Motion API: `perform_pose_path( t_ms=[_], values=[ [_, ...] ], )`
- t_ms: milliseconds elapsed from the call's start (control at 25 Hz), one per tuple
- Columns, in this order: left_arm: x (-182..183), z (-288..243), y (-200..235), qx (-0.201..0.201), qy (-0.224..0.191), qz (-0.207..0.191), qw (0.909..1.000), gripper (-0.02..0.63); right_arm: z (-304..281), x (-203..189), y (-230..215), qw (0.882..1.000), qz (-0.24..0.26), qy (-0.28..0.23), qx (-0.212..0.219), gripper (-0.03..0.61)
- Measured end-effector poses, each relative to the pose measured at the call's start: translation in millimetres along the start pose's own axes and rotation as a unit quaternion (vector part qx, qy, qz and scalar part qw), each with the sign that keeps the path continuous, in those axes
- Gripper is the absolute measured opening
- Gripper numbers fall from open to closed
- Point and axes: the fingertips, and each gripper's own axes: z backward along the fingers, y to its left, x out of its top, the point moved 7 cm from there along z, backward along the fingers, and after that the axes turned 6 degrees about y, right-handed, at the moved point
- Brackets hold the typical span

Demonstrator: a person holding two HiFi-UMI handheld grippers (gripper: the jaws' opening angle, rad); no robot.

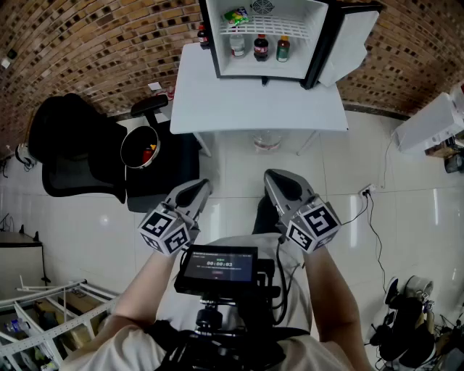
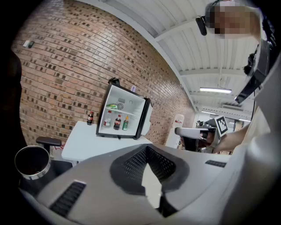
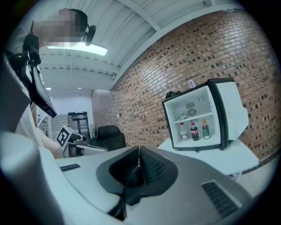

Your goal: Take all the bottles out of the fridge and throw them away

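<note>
Both grippers, left [image 1: 194,194] and right [image 1: 281,187], are closed and empty. Three bottles [image 1: 260,48] stand close together in the far fridge [image 1: 313,43]; reaching for one risks toppling its neighbours.

The head view's top edge cuts off the fridge [image 1: 214,43]. Labels on its three bottles [image 1: 261,47] are too small to read. The green packet [image 1: 235,15] above them and the red item [image 1: 148,153] in the bin [image 1: 125,148] cannot be identified.

A fridge [image 1: 209,36] on the table [image 1: 254,105], door [image 1: 348,36] open rightward, three bottles [image 1: 260,47] side by side inside below a shelf [image 1: 270,29], one bottle [image 1: 202,35] left of the fridge, bin [image 1: 123,148] left of the table, beside a chair [image 1: 72,152]
</note>
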Motion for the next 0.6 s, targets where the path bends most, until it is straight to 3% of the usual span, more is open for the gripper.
perform_pose_path(
  t_ms=[240, 600],
  values=[
    [33, -71, 31, 0.018, 0.000, 0.002, 0.9998, 0.008, -48, 22, -77, 1.000, 0.001, -0.001, 0.020, 0.003],
    [120, -210, 66, 0.026, 0.006, -0.014, 0.9995, 0.008, -92, 64, -218, 0.999, -0.016, 0.010, 0.035, 0.003]
  ],
)
